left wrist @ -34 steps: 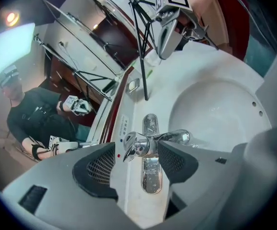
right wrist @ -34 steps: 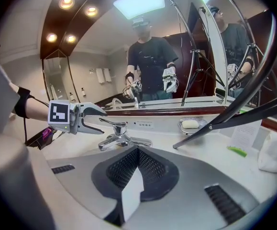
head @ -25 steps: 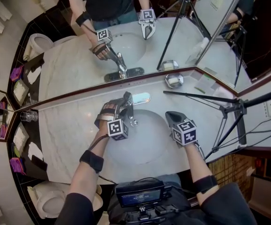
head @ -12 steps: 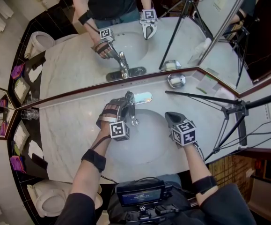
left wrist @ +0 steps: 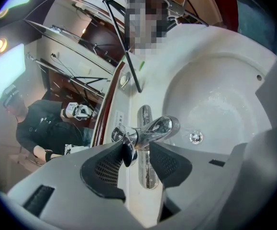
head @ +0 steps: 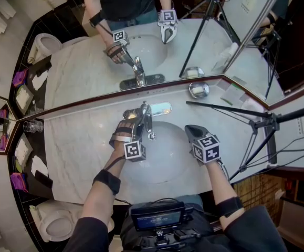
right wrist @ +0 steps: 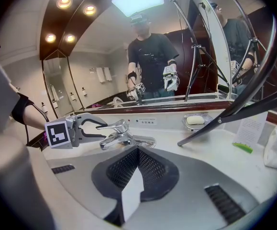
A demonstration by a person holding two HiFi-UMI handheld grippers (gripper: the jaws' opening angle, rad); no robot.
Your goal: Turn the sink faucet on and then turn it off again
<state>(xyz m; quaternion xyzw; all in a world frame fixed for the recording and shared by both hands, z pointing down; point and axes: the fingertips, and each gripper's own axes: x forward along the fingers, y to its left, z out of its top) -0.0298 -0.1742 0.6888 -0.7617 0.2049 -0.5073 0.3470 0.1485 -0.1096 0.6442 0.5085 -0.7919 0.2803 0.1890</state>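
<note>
1. Faucet (head: pixel 145 115) stands at the far rim of the sink (head: pixel 165 167), midway along the marble table (head: pixel 73 151), just in front of the mirror (head: pixel 88 72).
2. Left tongs (left wrist: pixel 138 150) have just been closing and pinch the faucet's lever (left wrist: pixel 123 135) between their pads.
3. Right tongs (right wrist: pixel 137 152) are pressed together with nothing in them, over the sink's right side, apart from the faucet.
4. Soap dish (head: pixel 197 90) sits at the table's far edge, right of the faucet.
</note>
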